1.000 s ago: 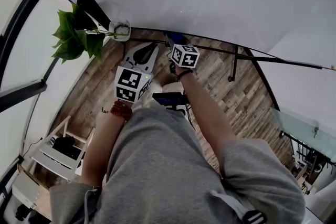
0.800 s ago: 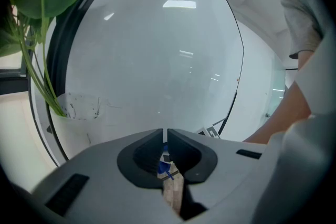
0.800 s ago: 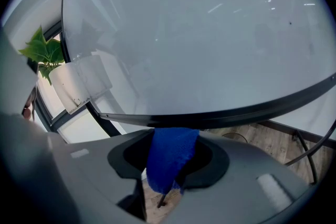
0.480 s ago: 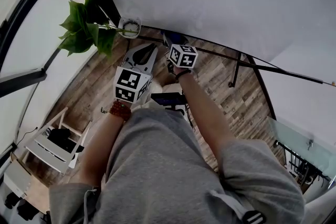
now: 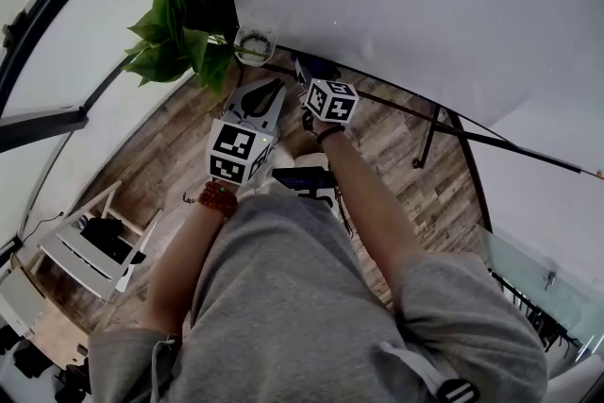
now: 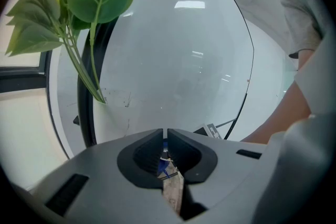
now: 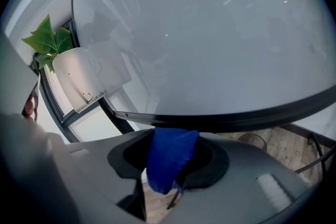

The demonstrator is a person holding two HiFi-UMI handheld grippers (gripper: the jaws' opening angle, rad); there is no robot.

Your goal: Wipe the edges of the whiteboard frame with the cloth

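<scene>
Black-framed white whiteboard [image 5: 406,5] and green leafy plant [image 5: 175,47] drifted right in head view (head turning, grippers static), so likely no wipe stroke yet. Left gripper [image 6: 165,136] pinched together, seemingly empty. Right gripper [image 7: 176,139] clamps blue terry cloth [image 7: 165,165] just under the bottom rail [image 7: 236,119].
</scene>
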